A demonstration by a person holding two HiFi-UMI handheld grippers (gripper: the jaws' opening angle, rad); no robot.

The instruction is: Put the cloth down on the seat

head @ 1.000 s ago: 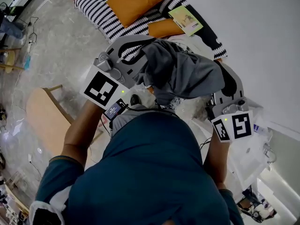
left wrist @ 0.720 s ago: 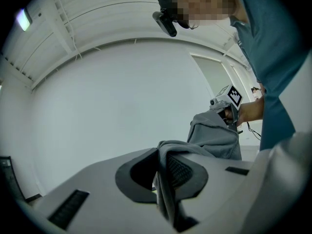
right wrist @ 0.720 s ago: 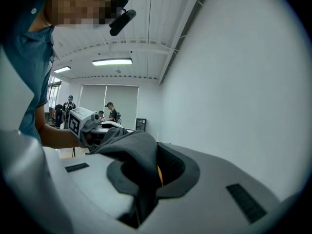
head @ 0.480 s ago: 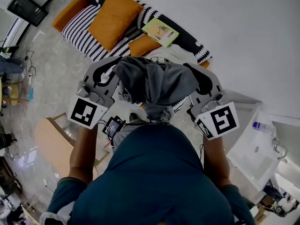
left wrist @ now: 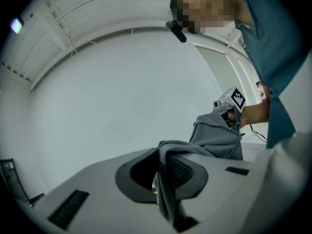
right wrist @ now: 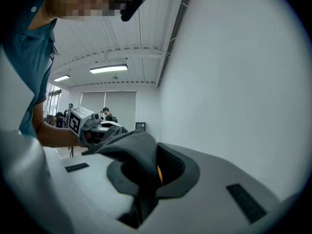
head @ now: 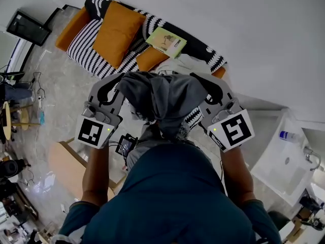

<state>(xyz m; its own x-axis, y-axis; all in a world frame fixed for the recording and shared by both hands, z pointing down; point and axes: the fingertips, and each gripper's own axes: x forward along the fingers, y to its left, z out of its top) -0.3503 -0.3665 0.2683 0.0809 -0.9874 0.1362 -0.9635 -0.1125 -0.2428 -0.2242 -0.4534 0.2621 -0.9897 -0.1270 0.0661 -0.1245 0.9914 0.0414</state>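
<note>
The grey cloth (head: 163,96) is held in the air, bunched and sagging between the 2 grippers, in front of the person's chest. In the head view it is seen against the near side of the striped sofa (head: 86,37) and is not yet resting on it. 1 edge is clamped in the left gripper (left wrist: 163,179), whose jaws are closed tight on a fold. The other edge is pinched the same way in the right gripper (right wrist: 153,172). The seat is partly taken up by an orange cushion (head: 118,30) and a booklet (head: 166,40).

The cloth is best carried on over a free stretch of seat and lowered until its hanging middle is borne by the sofa. Only then should it be let go from both grippers together. The 2 grippers are best kept level and apart, so that the cloth is laid flat rather than heaped. If released too early, it is likely to slide to the floor (head: 56,95).
</note>
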